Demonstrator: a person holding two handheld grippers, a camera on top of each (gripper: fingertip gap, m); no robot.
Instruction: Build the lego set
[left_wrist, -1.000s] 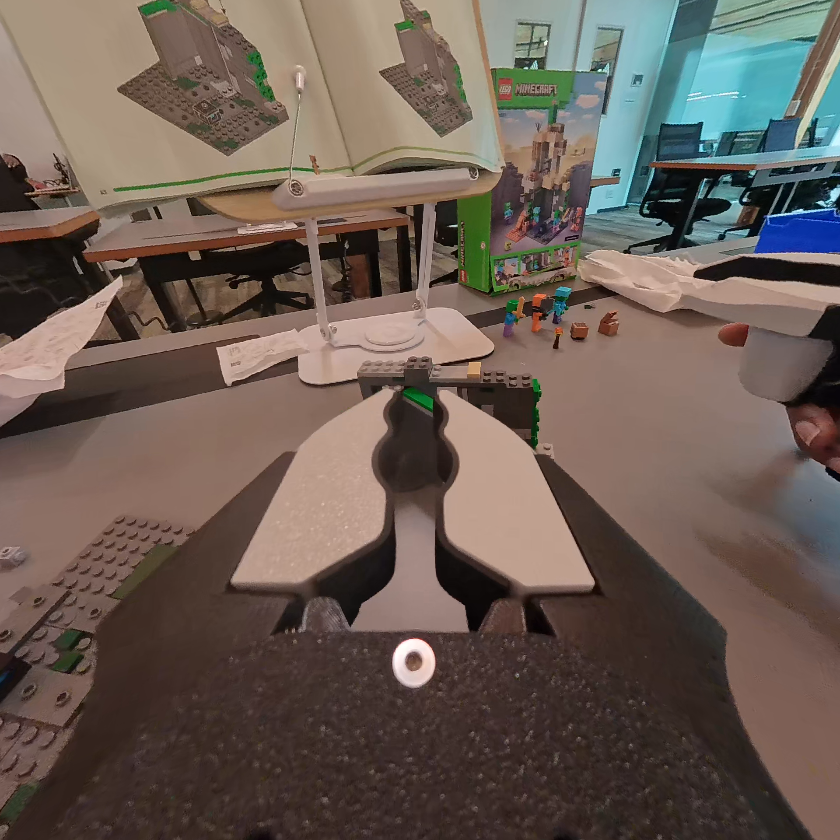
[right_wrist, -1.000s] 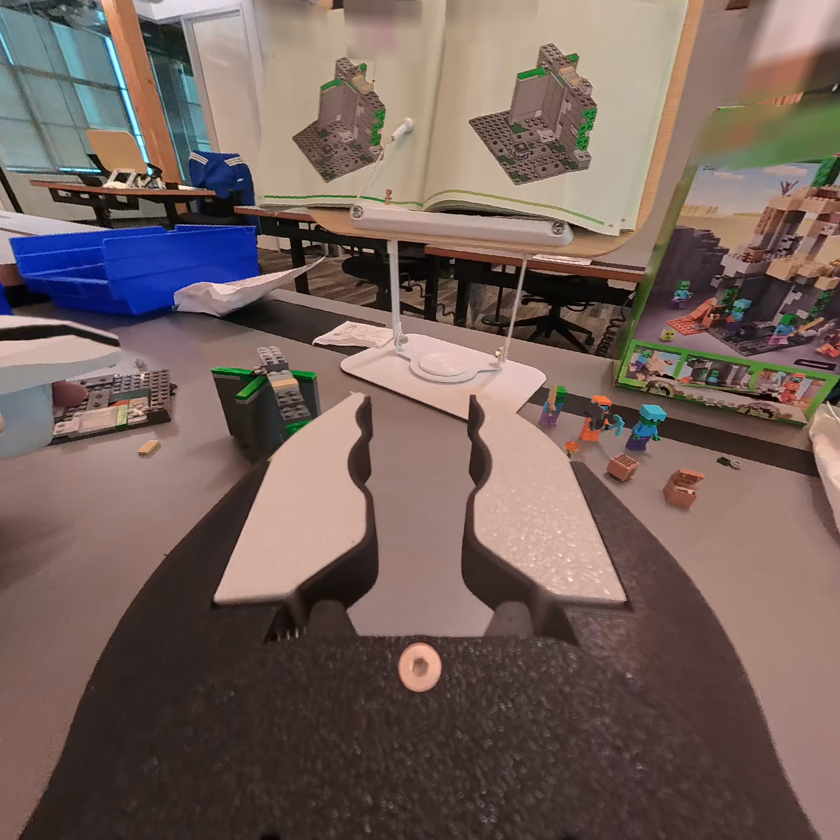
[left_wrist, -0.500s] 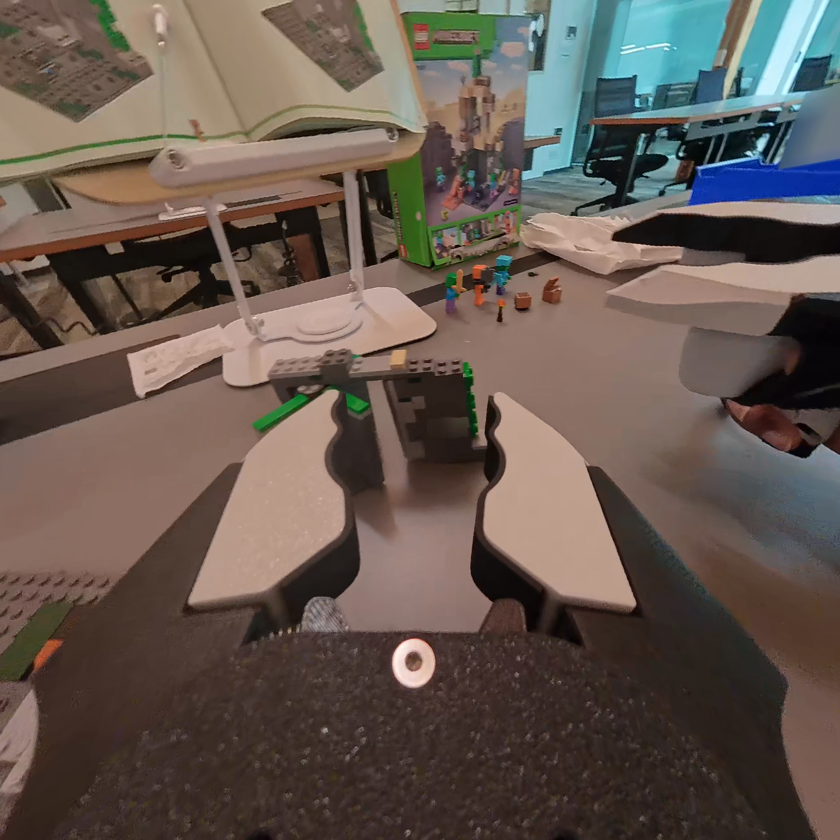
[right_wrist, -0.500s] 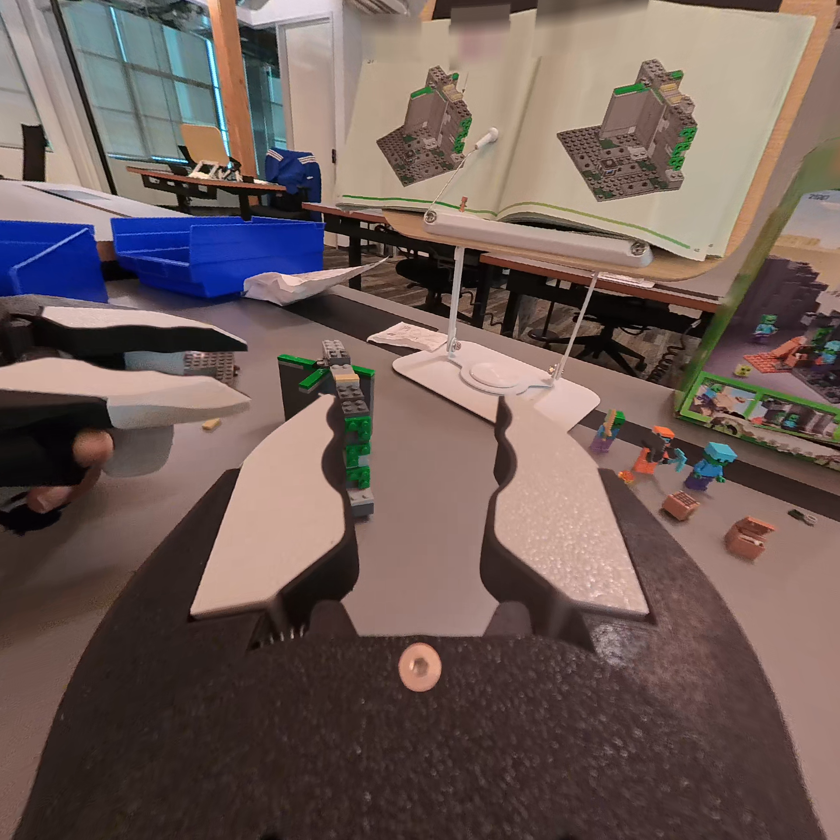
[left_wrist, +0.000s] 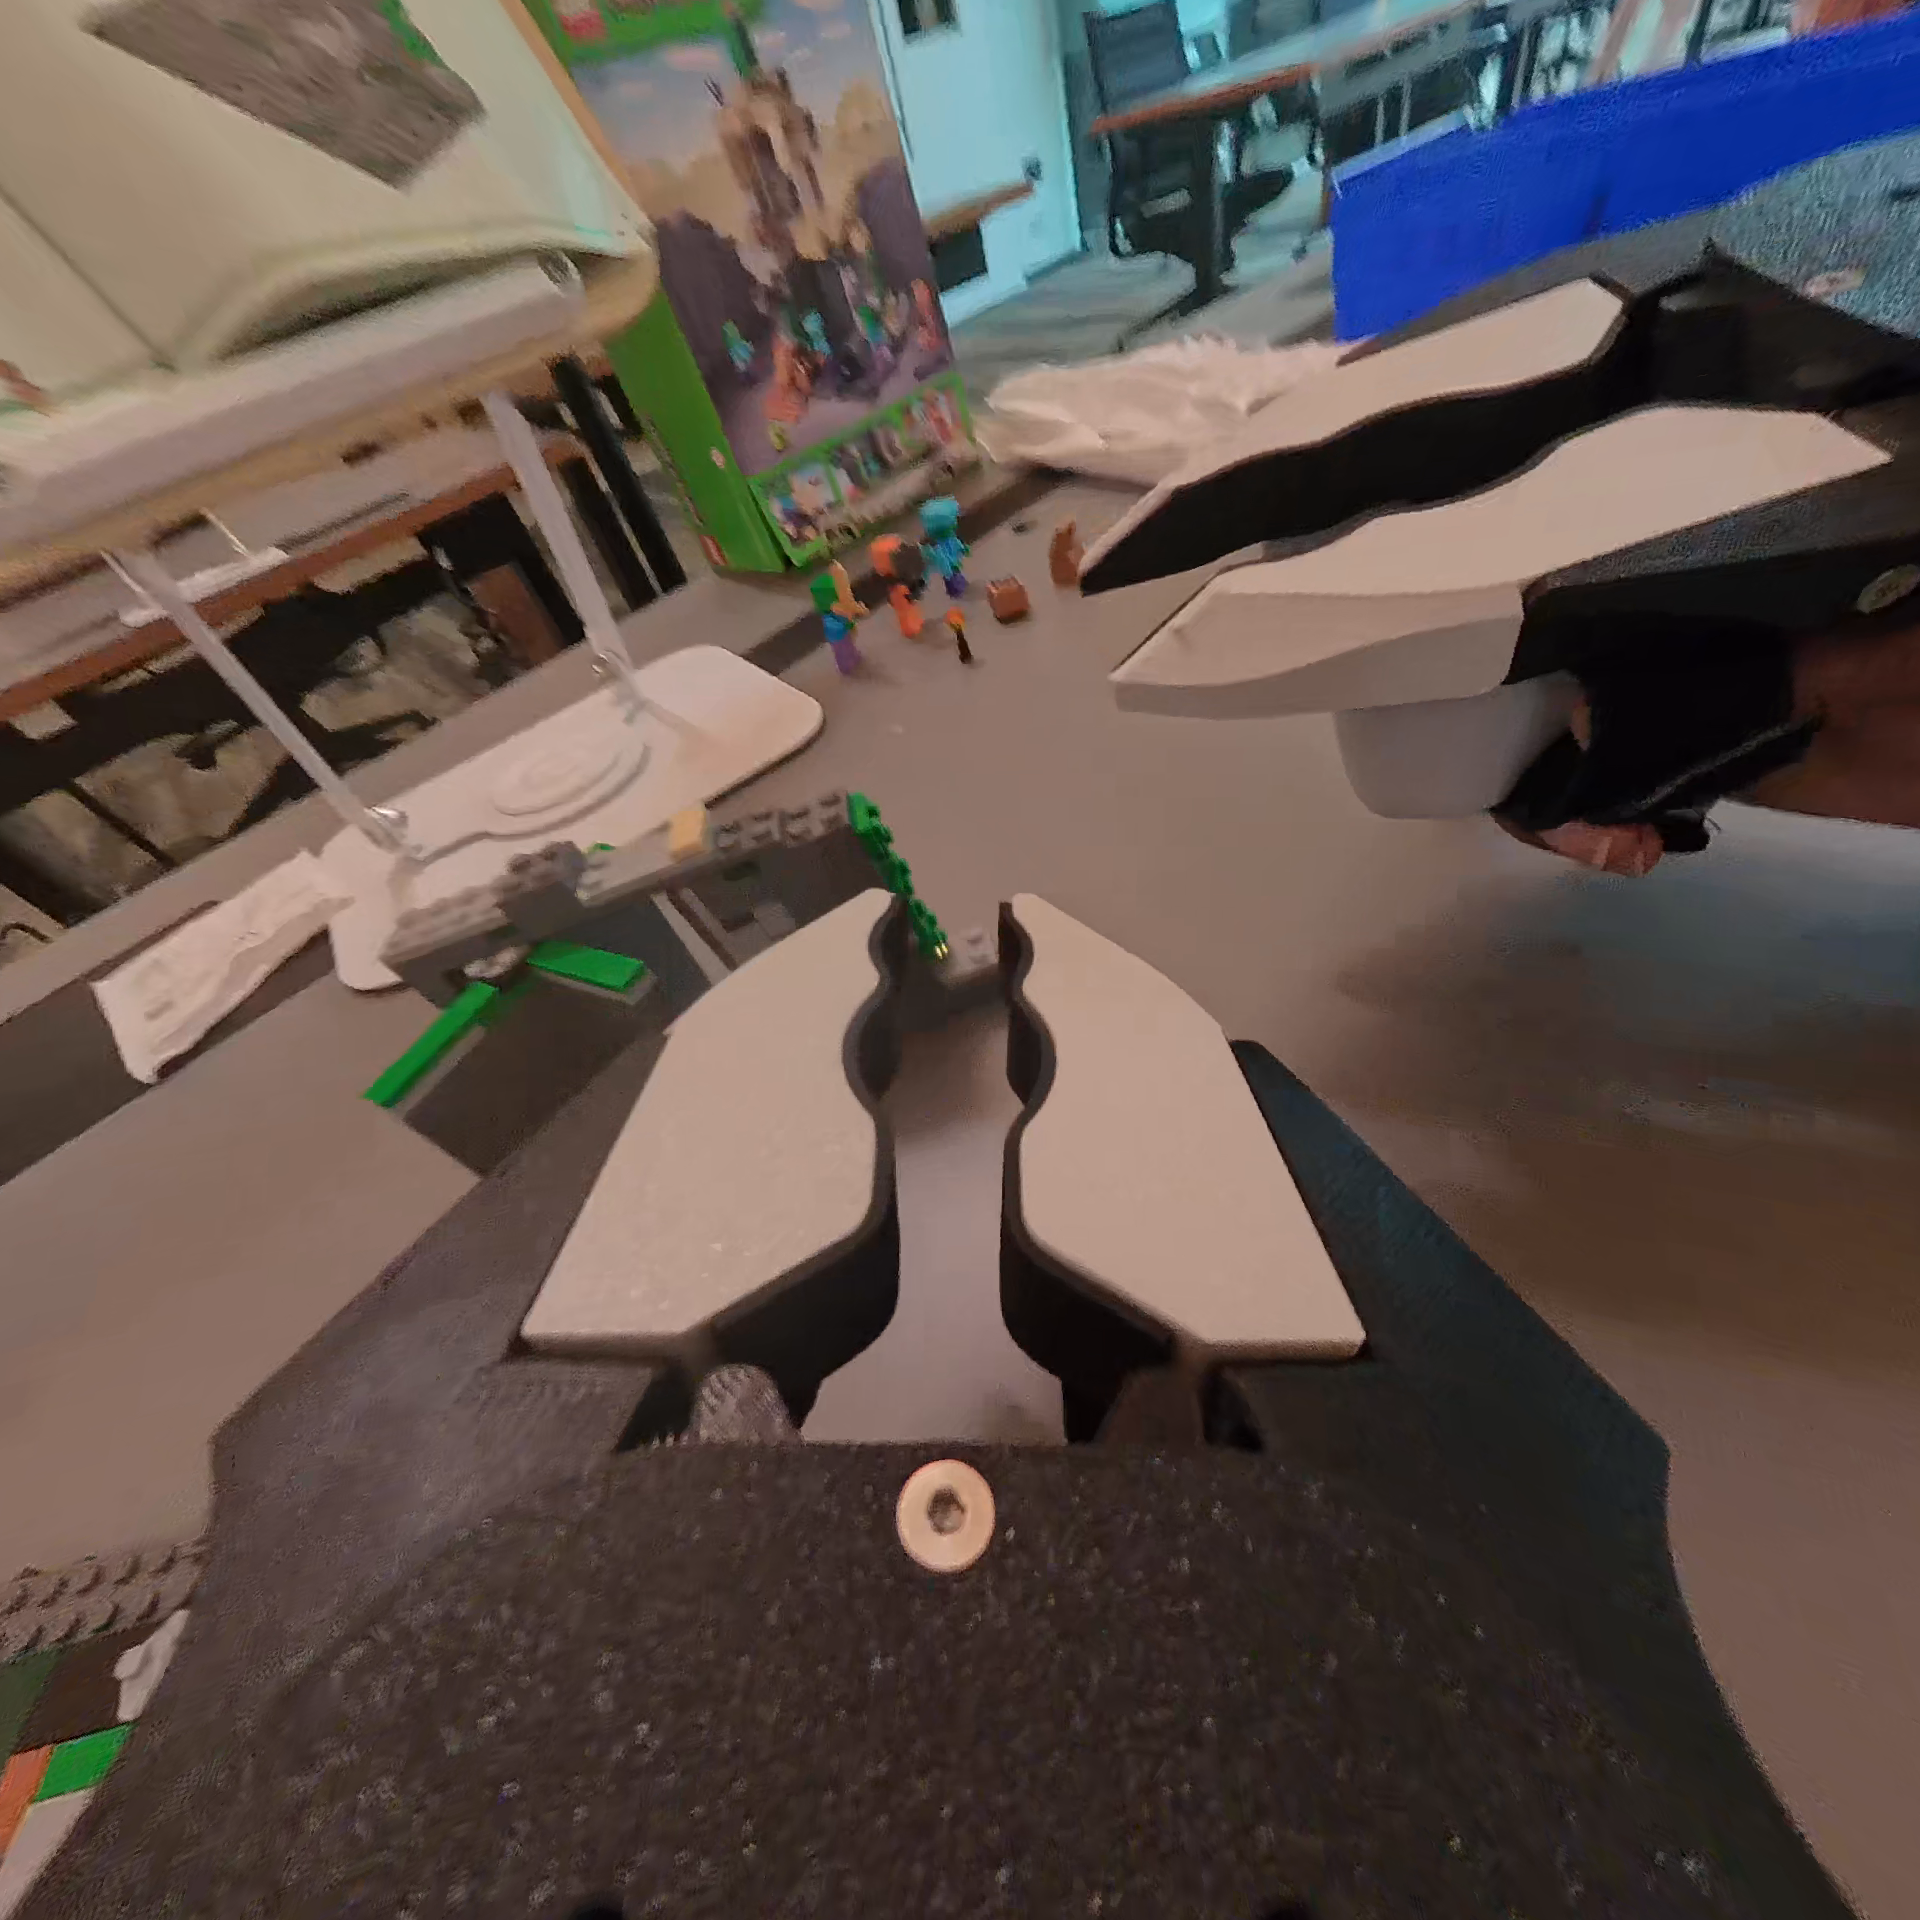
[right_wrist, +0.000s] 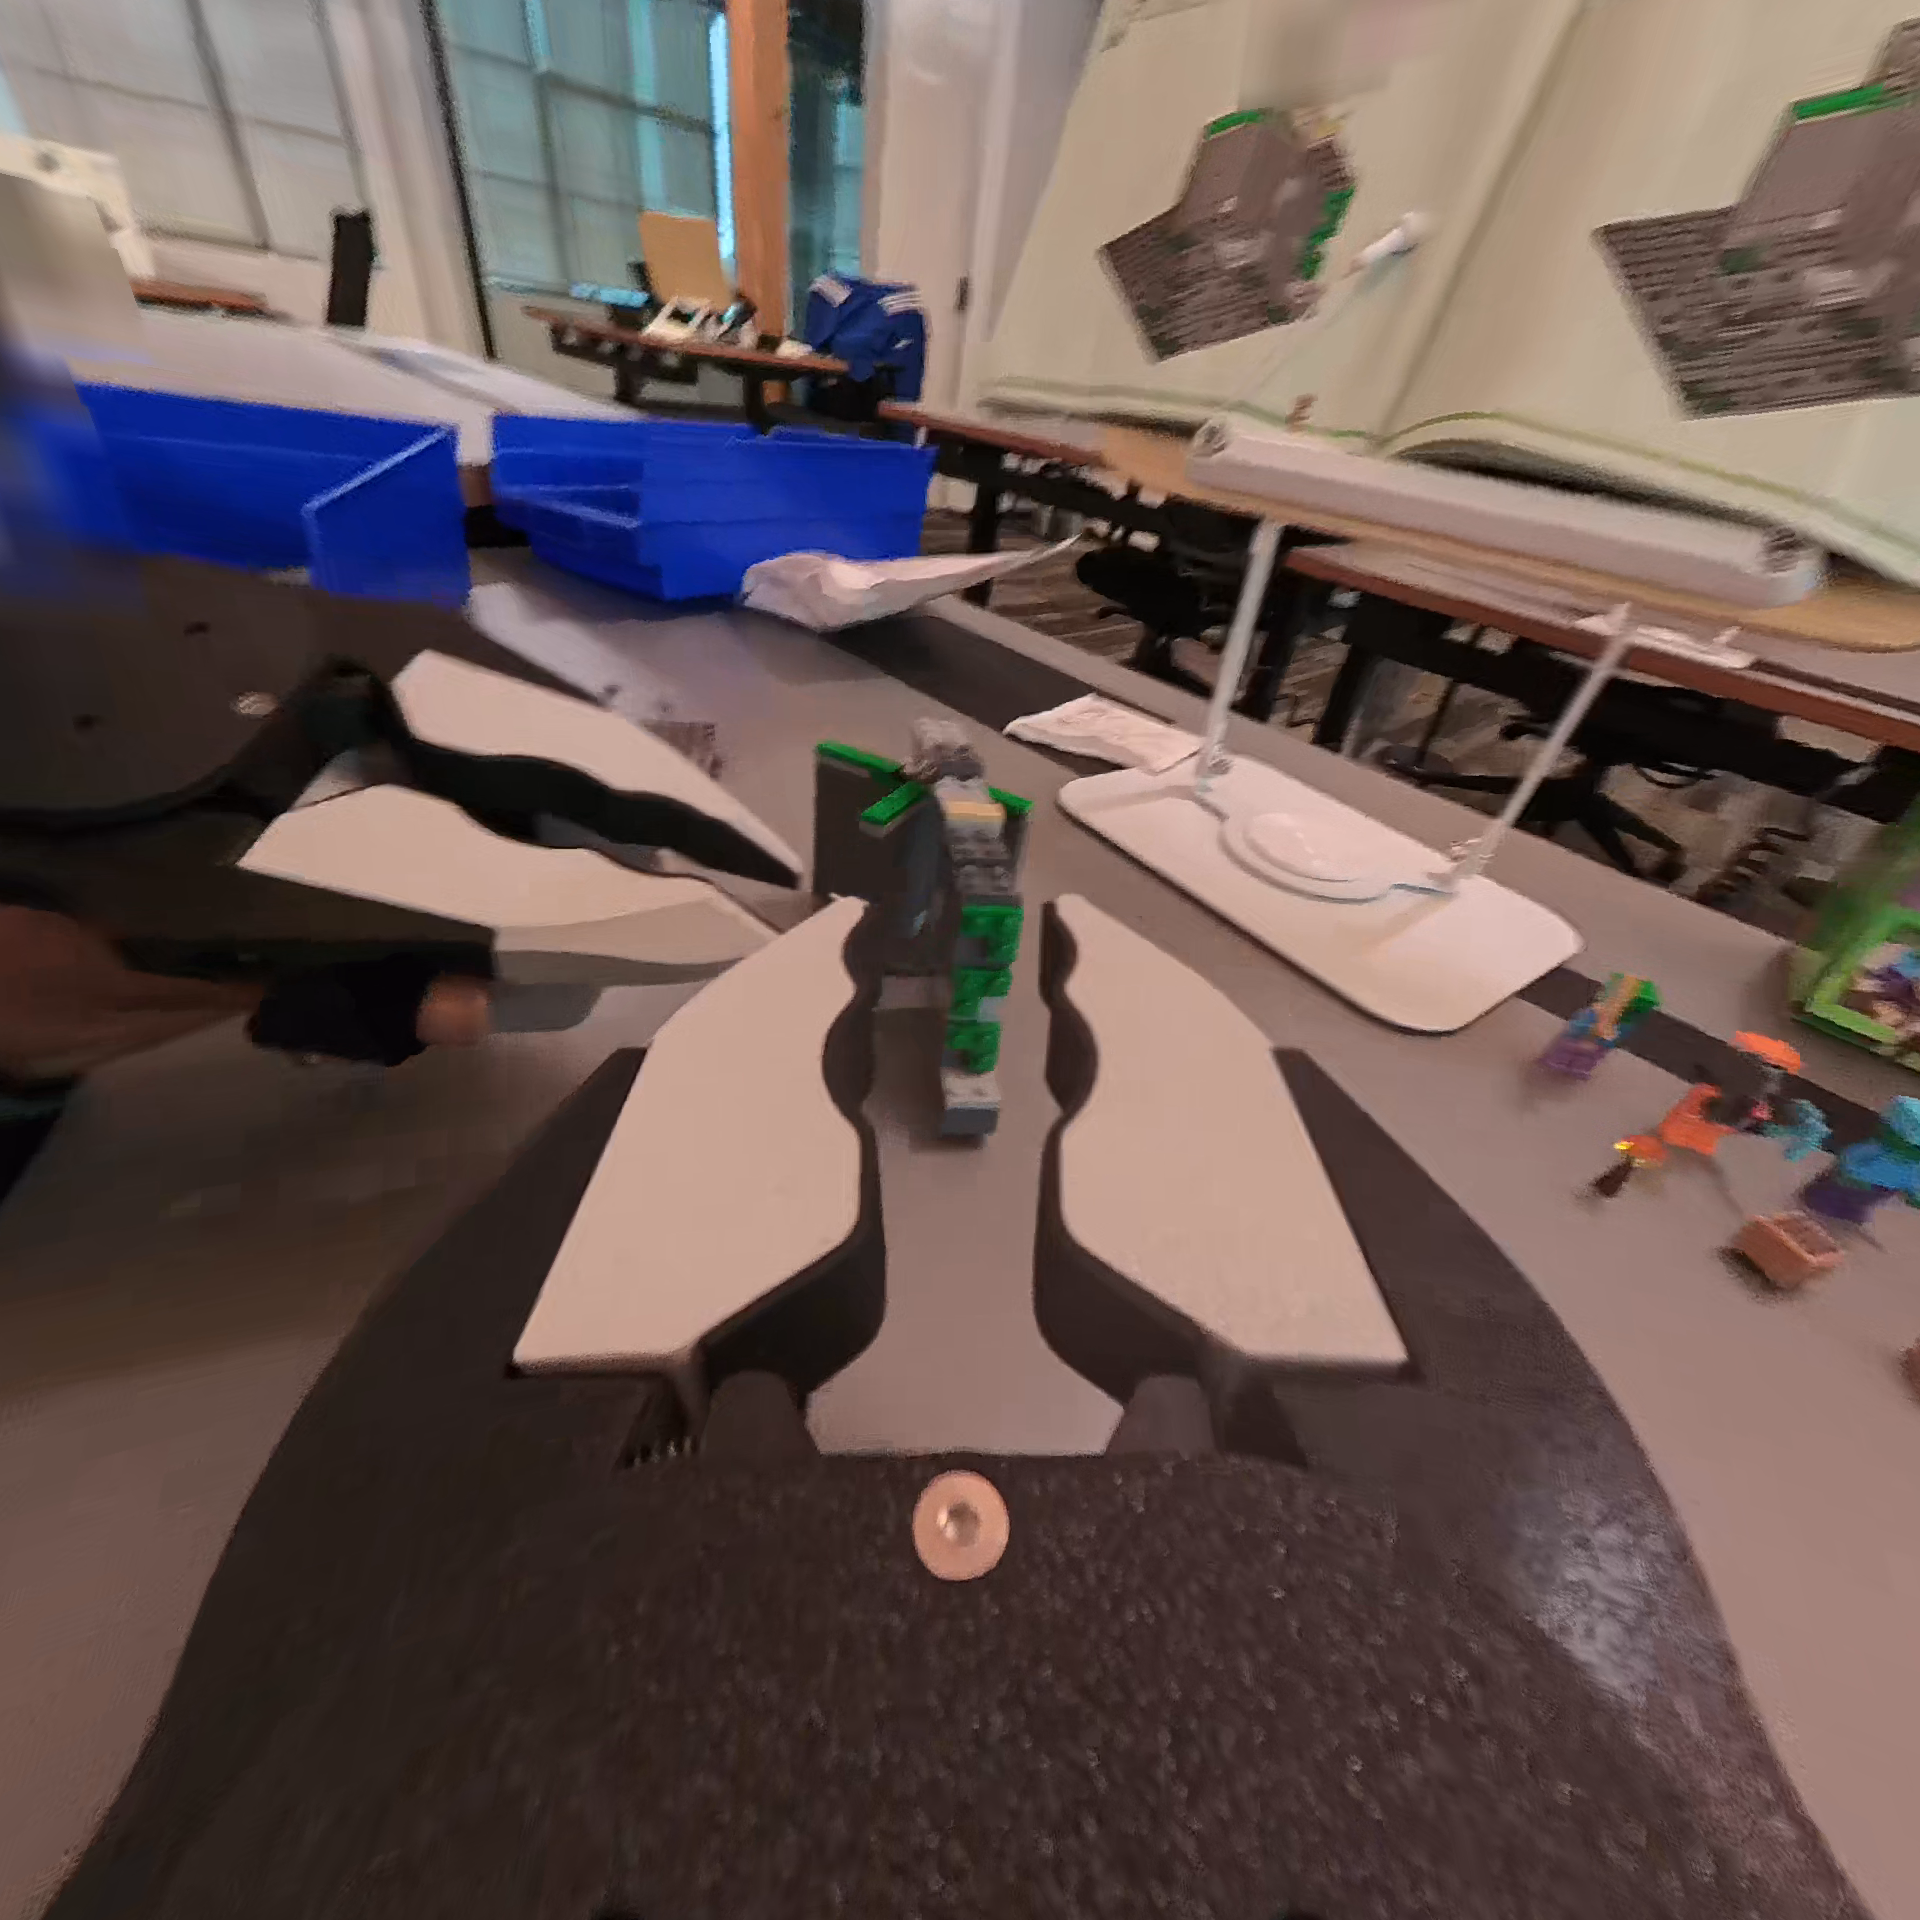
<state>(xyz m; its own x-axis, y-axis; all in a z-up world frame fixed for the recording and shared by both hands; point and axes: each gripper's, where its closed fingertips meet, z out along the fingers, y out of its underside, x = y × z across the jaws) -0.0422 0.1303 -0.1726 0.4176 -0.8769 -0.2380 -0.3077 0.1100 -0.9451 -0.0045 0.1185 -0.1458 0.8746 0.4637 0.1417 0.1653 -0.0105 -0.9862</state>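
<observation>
The lego wall (left_wrist: 665, 883), a grey section with green bricks down one edge, stands upright on the grey table (left_wrist: 1455, 1143), near the white base of the book stand (left_wrist: 665, 748).

Left gripper (left_wrist: 948, 914): fingers parted by a narrow gap, nothing between them. Its tips sit at the wall's green edge; contact cannot be confirmed (the view is motion-blurred). Seen from the right wrist view, this gripper (right_wrist: 769, 883) comes in from the left with its tips just beside the wall (right_wrist: 935, 904).

Right gripper (right_wrist: 954, 920): fingers spread, with the wall's green-edged end standing in the gap at the tips. Neither finger visibly touches the bricks. In the left wrist view the same gripper (left_wrist: 1101, 623) hovers above the table, well to the right of the wall, held by a gloved hand (left_wrist: 1662, 748).

Other items on the table:
- Minifigures (left_wrist: 894, 592) and small brown pieces (left_wrist: 1006, 597) stand in a cluster in front of the set box (left_wrist: 790, 312).
- An open instruction book (right_wrist: 1507, 239) rests on the stand.
- A grey studded baseplate (left_wrist: 73, 1621) lies at the lower left edge of the left wrist view.
- Blue bins (right_wrist: 707, 499) and crumpled white bags (right_wrist: 883, 582) sit at the far side.
- A folded paper slip (left_wrist: 208, 956) lies beside the stand base.
</observation>
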